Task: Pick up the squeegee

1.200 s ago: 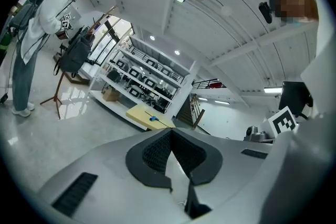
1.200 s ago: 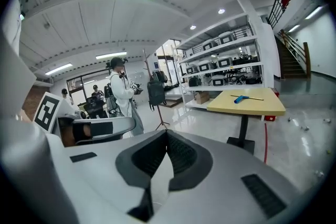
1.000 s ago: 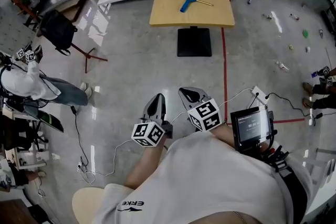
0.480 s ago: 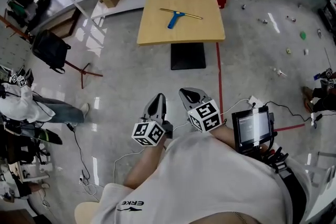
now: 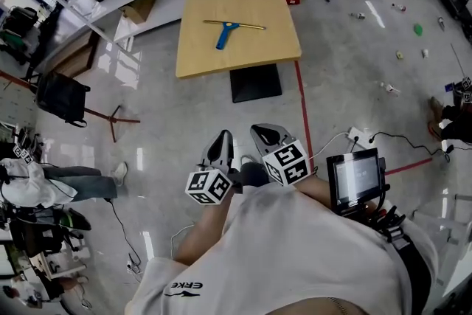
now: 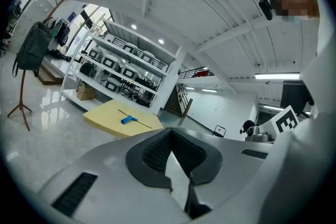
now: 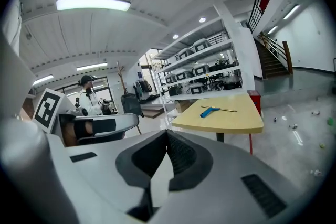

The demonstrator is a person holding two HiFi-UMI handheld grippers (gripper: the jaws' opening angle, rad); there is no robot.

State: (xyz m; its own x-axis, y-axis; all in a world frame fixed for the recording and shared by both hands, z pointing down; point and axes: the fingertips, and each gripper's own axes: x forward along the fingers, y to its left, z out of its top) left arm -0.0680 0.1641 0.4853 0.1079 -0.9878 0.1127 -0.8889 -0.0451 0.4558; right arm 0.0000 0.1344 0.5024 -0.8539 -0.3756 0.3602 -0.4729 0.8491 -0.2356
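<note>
Blue-handled squeegee, pale yellow table, red floor line.

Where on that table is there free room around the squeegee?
The yellow square table top is bare except for the blue-handled squeegee near its middle: free bands run along the near edge, far edge and right side. Crowded: floor at right, strewn with small bits.

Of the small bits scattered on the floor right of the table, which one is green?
The green bit, near the head view's right edge; the other bits around it look pale or greyish.
</note>
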